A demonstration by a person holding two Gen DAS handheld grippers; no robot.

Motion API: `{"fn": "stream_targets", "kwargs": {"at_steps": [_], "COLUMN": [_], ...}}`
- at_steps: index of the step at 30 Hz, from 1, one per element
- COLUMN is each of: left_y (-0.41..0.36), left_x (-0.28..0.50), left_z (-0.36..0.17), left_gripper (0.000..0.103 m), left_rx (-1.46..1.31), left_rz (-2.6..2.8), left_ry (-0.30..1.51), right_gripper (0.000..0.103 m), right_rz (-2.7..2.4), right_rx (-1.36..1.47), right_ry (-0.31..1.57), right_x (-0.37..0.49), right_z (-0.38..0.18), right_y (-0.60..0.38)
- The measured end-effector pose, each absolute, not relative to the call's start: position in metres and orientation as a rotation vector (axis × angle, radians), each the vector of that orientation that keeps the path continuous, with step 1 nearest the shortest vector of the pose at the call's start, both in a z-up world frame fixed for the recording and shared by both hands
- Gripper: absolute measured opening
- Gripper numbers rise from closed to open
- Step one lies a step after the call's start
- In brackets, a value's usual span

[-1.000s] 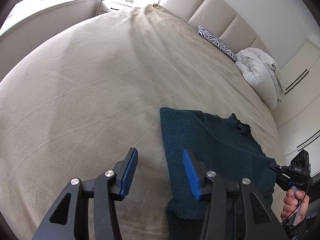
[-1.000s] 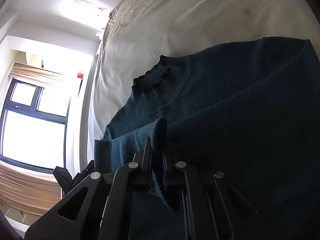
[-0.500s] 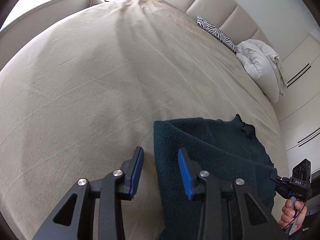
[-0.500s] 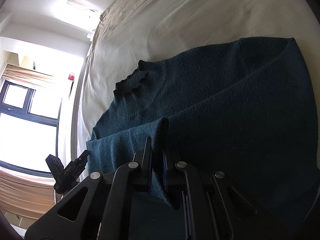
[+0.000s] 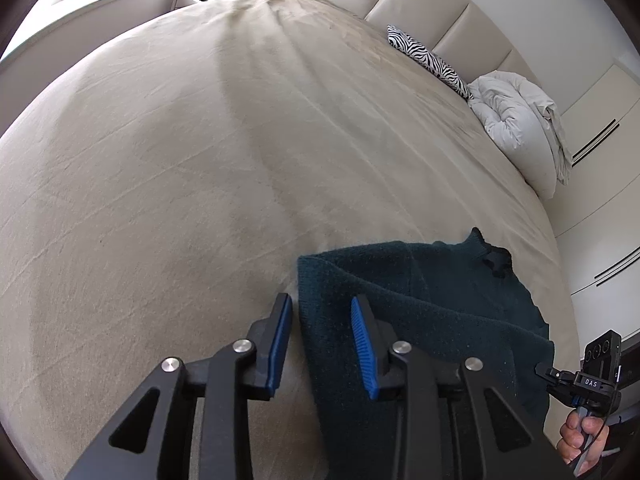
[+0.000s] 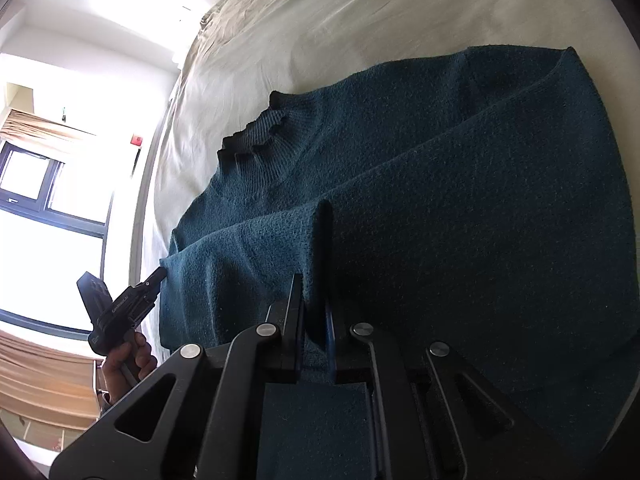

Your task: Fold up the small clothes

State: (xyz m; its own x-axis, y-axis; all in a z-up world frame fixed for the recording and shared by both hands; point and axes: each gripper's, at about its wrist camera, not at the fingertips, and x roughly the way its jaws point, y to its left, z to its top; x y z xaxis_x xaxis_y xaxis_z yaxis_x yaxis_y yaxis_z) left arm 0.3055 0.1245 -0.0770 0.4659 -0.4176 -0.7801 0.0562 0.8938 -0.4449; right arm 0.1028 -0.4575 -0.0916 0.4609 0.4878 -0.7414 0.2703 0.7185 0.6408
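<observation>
Bed sheet (image 5: 168, 184) bare at left. Left gripper (image 5: 322, 338) jaws narrowing, straddling near-left edge of sweater (image 5: 432, 300); edge between blue pads, not yet pinched. Sweater lies low right on bed, partly folded, long axis running away toward collar (image 5: 496, 258). Right gripper (image 6: 314, 334) clamped narrow on raised fold of sweater (image 6: 460, 184) at its other side. Both hands at near hem; judgement: next move carries hem forward toward collar.
</observation>
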Motion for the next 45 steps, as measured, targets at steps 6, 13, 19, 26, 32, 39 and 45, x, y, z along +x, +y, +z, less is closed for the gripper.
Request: {"fn": "stream_targets", "kwargs": {"at_steps": [6, 13, 19, 26, 32, 39, 45], "left_y": [0.116, 0.118, 0.134, 0.121, 0.116, 0.119, 0.124], "left_x": [0.307, 0.305, 0.294, 0.299, 0.31, 0.305, 0.294], "left_z": [-0.079, -0.084, -0.076, -0.076, -0.086, -0.086, -0.072], "left_gripper": [0.008, 0.008, 0.038, 0.041, 0.012, 0.009, 0.007], "left_rx": [-0.331, -0.339, -0.397, -0.343, -0.302, -0.301, -0.32], "left_rz": [-0.262, -0.277, -0.277, -0.274, -0.24, -0.242, -0.228], "left_ry": [1.041, 1.024, 0.984, 1.003, 1.026, 1.008, 0.933], "right_gripper": [0.006, 0.008, 0.009, 0.009, 0.008, 0.006, 0.006], "right_rz": [0.115, 0.107, 0.108, 0.129, 0.1, 0.071, 0.056], "right_rx": [0.852, 0.873, 0.86, 0.836, 0.798, 0.83, 0.803], "right_ry": [1.13, 1.149, 1.121, 1.119, 1.136, 1.12, 1.103], "right_x": [0.101, 0.113, 0.1, 0.092, 0.094, 0.09, 0.089], "right_z": [-0.098, -0.114, -0.103, -0.099, -0.104, -0.108, -0.101], "right_y": [-0.47, -0.475, -0.476, -0.472, -0.473, -0.487, -0.482]}}
